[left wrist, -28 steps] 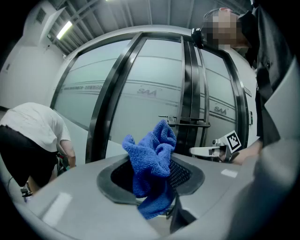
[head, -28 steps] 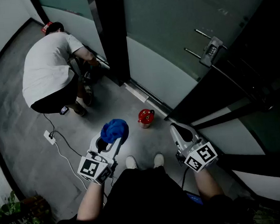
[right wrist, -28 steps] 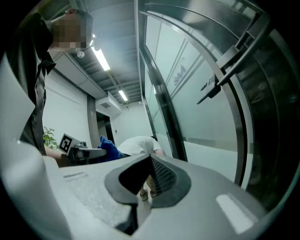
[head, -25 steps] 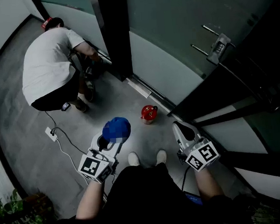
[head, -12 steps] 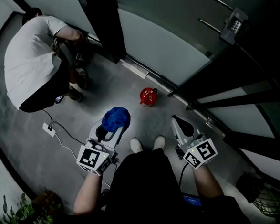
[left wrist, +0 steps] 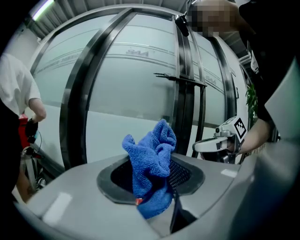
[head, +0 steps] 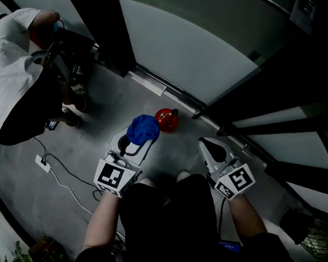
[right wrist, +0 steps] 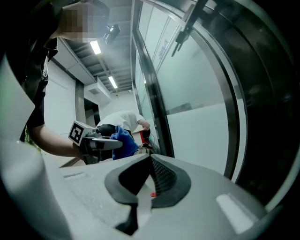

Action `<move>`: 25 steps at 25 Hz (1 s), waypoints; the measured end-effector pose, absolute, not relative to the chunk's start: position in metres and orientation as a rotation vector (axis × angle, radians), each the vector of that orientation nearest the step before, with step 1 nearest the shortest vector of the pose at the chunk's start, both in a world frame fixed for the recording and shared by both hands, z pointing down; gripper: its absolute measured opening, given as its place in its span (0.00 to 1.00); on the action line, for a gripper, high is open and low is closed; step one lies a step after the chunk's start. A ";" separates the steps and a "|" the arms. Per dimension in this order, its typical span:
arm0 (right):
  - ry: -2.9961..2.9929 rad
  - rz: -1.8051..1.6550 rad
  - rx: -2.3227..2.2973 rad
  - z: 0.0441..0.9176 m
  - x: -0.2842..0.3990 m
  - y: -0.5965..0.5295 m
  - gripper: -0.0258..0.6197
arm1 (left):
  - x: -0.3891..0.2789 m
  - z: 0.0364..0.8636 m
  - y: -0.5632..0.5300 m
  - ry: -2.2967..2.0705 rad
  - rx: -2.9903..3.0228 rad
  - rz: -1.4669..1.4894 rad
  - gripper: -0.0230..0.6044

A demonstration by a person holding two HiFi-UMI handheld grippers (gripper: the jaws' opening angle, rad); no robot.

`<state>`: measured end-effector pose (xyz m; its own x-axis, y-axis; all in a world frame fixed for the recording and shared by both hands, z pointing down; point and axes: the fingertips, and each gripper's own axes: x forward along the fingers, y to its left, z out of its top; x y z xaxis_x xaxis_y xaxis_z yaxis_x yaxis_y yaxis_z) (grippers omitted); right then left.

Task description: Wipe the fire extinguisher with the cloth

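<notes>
A small red fire extinguisher (head: 166,119) stands on the grey floor by the base of the glass wall. A crumpled blue cloth (head: 142,129) sticks out of my left gripper (head: 138,139), which is shut on it; the cloth's right edge sits against the extinguisher's left side in the head view. In the left gripper view the cloth (left wrist: 152,161) bunches up between the pads, and the extinguisher is out of sight. My right gripper (head: 206,145) hangs to the right of the extinguisher, apart from it, shut with nothing between its pads (right wrist: 161,180).
A person in a white shirt (head: 8,65) crouches at the far left by the dark door frame (head: 98,31). A white power strip (head: 42,162) and its cable (head: 72,184) lie on the floor at left. The glass wall (head: 192,47) and its metal floor rail (head: 166,88) run behind the extinguisher.
My left gripper has carried the blue cloth forward and right, from well short of the extinguisher to right beside it. The right gripper stays shut and low. The view has tilted down.
</notes>
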<state>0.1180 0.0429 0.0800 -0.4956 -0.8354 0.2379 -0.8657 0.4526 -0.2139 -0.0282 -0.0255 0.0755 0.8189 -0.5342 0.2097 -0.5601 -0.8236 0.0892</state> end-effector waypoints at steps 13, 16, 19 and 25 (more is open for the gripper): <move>-2.665 0.083 1.652 0.317 0.143 -0.029 0.04 | 0.020 0.275 -0.096 -0.653 2.921 0.047 0.31; -2.656 0.108 1.657 0.327 0.144 -0.017 0.04 | 0.034 0.288 -0.097 -0.655 2.968 0.128 0.31; -2.657 0.140 1.629 0.327 0.141 -0.008 0.04 | 0.053 0.301 -0.097 -0.627 2.997 0.216 0.31; -2.666 0.130 1.634 0.335 0.140 -0.003 0.04 | 0.076 0.329 -0.092 -0.581 3.011 0.390 0.32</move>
<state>0.1397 -0.0033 0.3353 -0.4547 -0.8890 0.0534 -0.8900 0.4513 -0.0650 0.0759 -0.0919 0.3294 0.8975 -0.3596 0.2553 -0.3722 -0.9282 0.0012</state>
